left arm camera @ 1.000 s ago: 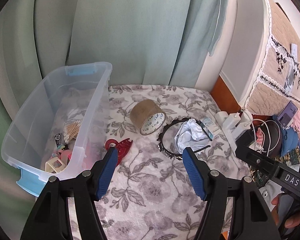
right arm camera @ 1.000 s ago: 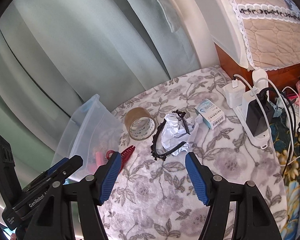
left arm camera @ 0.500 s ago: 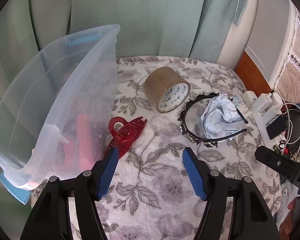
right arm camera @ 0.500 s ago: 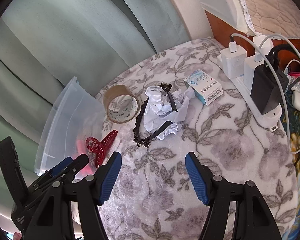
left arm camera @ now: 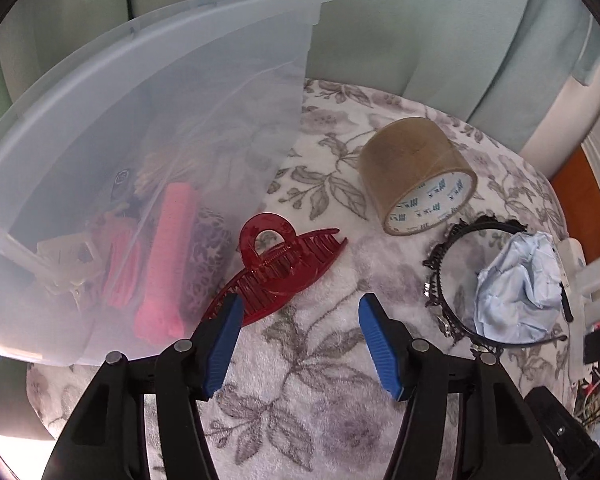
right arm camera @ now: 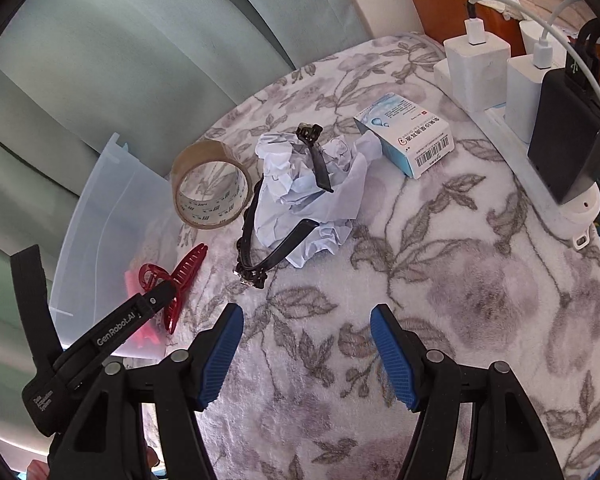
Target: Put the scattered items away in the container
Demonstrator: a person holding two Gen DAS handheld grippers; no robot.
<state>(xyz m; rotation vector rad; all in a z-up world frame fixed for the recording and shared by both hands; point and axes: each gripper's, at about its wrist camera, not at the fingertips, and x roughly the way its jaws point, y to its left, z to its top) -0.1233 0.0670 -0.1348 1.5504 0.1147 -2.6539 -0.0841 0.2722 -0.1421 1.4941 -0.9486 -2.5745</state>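
Note:
A clear plastic bin stands at the left on the floral blanket, with several items inside. A red hair claw lies just right of it; it also shows in the right wrist view. My left gripper is open, just short of the claw, its left fingertip over the claw's end. A brown tape roll, a black headband and crumpled pale paper lie to the right. My right gripper is open and empty, short of the headband and paper.
A blue-and-white small box lies beyond the paper. A power strip with white chargers and a black adapter runs along the right edge. Green curtains hang behind. The left gripper's body shows at the right wrist view's lower left.
My left gripper has moved forward and down toward the red hair claw, which now looks much larger. My right gripper has also moved closer to the headband and paper.

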